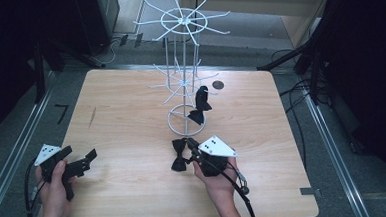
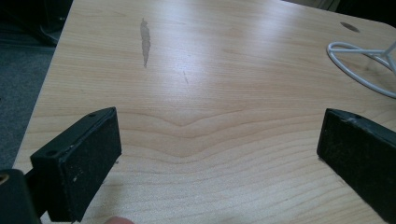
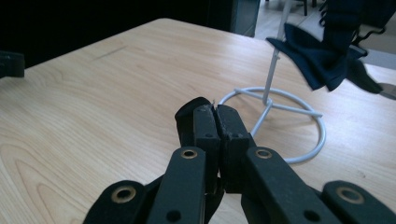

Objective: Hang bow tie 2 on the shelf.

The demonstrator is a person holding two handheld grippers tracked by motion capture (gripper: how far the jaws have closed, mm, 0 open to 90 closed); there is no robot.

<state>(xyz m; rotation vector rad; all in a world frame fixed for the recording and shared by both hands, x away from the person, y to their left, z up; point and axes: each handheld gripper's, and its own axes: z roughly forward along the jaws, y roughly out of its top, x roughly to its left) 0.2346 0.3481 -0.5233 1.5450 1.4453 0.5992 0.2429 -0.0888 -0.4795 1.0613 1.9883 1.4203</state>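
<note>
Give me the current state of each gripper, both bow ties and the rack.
left gripper: open, jaws wide apart over bare table.
right gripper: shut on bow tie.
bow tie: pinched in the right gripper, at the table surface.
second bow tie: hanging on the rack.
white wire rack: upright on the table.

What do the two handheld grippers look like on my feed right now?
Both are black pistol-style tools. The left gripper and right gripper each carry a white three-cornered plate with dark dots and trail a black cable. Jaws are black blocks, with brass-coloured rivets on the right's linkage. No sleeves show.
</note>
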